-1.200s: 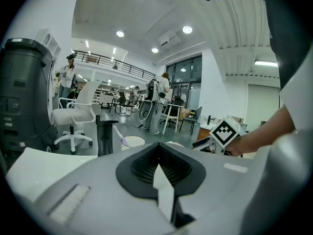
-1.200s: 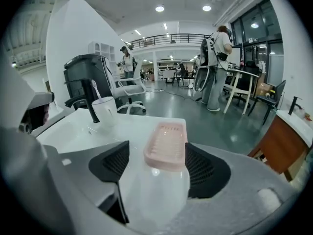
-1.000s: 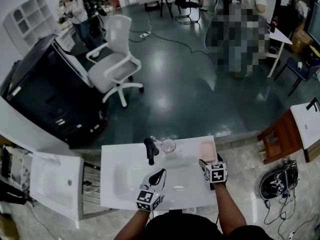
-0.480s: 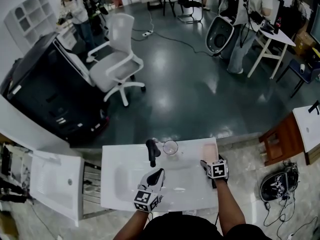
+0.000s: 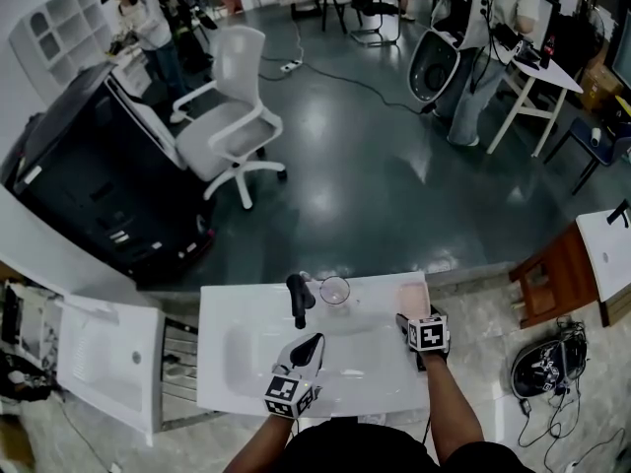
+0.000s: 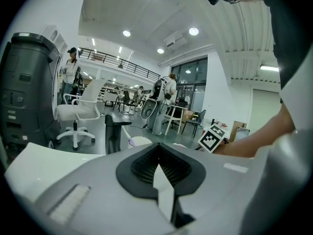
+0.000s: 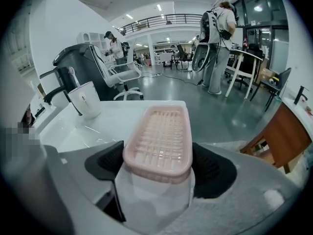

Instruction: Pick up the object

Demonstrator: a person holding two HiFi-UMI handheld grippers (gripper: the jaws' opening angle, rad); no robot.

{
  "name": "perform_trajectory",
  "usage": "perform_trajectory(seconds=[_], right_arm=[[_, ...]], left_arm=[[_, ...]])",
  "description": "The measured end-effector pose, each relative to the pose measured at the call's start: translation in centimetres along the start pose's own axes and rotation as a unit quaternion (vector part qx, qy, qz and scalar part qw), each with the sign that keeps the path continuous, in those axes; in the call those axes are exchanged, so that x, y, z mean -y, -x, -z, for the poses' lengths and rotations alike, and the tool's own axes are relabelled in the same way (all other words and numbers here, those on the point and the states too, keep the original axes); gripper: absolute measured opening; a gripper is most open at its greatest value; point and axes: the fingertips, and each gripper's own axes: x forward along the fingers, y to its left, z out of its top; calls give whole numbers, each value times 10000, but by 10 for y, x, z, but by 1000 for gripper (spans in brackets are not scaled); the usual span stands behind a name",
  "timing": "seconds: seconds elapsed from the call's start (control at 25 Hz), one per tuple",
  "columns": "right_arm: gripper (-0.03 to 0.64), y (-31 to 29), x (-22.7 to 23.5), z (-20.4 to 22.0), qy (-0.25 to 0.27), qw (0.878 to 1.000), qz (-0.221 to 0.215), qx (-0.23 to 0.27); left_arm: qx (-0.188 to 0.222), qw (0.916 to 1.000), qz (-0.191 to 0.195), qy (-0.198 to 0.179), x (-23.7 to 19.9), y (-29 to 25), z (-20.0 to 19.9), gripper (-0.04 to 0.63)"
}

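Right tongs (image 7: 157, 169) closing on tray (image 7: 159, 136), end-on

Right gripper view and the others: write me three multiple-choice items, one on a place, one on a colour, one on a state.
1. Where is the pink tray? A in a drawer; B between the right claw's jaws; C under a towel.
2. What colour is the faucet? A chrome; B black; C gold.
3. How do the left claw's jaws stand? A together, empty; B wide apart; C on a sponge.
Answers: B, its jaws, just closing, grip the tray's two sides; B, it is dark all over; A, the pads meet with nothing between.
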Motion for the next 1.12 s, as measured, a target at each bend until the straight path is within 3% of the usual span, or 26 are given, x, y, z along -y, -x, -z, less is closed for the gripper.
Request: perform_trajectory(seconds=[0.6,0.92,1.12], right_arm=[[428,69,-40,-69,412,9913,-268,1220],[428,135,-70,-116,652,9730,-454,2169],[430,178,-86,-134,811,9522,-669,2869]], left_arm=[[48,10000,-28,-3,10,8,2,18],[174,9998,-40,-50,17,10,-5,18],[228,9997,-62,-55,18,12,-9,18]])
